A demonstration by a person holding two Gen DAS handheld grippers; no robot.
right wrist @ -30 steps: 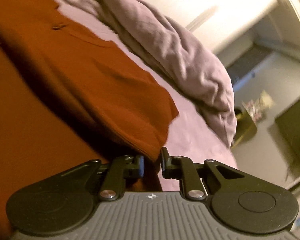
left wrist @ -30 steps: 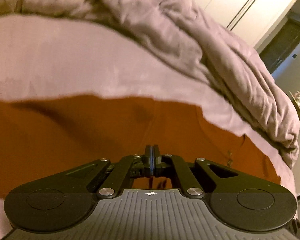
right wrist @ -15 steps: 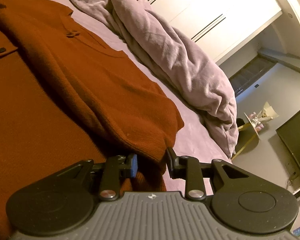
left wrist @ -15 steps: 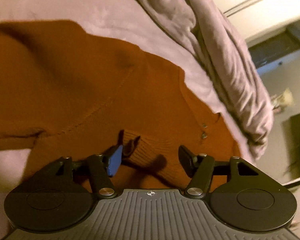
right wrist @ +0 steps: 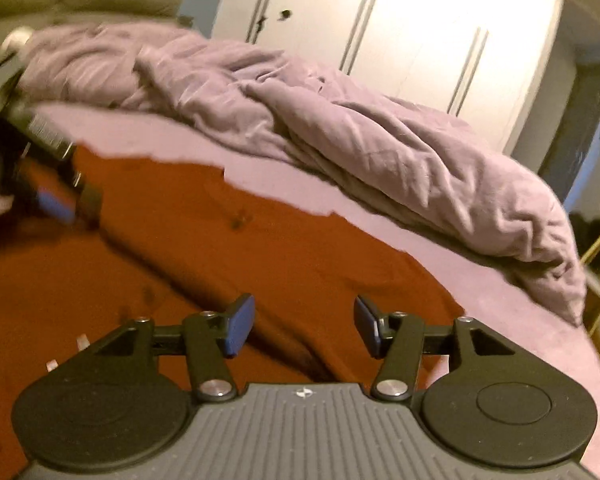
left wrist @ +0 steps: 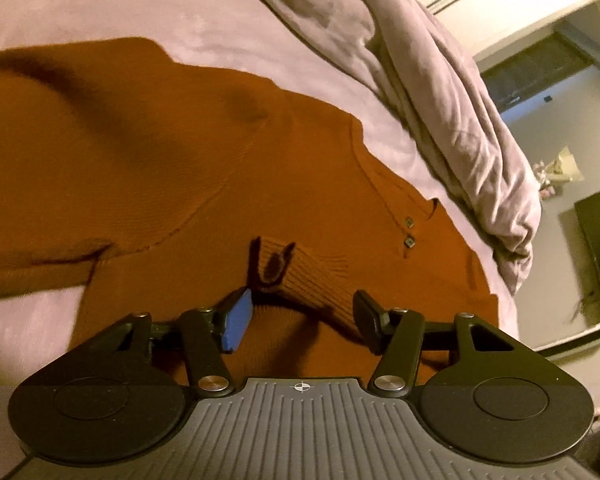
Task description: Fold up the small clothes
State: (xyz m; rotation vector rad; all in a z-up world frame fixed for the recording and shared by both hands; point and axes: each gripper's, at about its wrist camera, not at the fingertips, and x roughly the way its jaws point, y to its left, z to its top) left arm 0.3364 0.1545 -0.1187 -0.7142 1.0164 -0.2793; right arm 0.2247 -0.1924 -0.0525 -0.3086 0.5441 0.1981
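Both grippers, left (left wrist: 302, 316) and right (right wrist: 304, 326), fingers just parted, released the sweater (left wrist: 140, 168).

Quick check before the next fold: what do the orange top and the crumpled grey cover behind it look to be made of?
Orange top: looks like a soft knit, matte, with fine ribbing plainest on the sleeve cuff; two small dark buttons at the neck. The fibre can't be told.

Grey cover: thin woven fabric over padding, probably a duvet; sharp creases and puffy folds, slight sheen.
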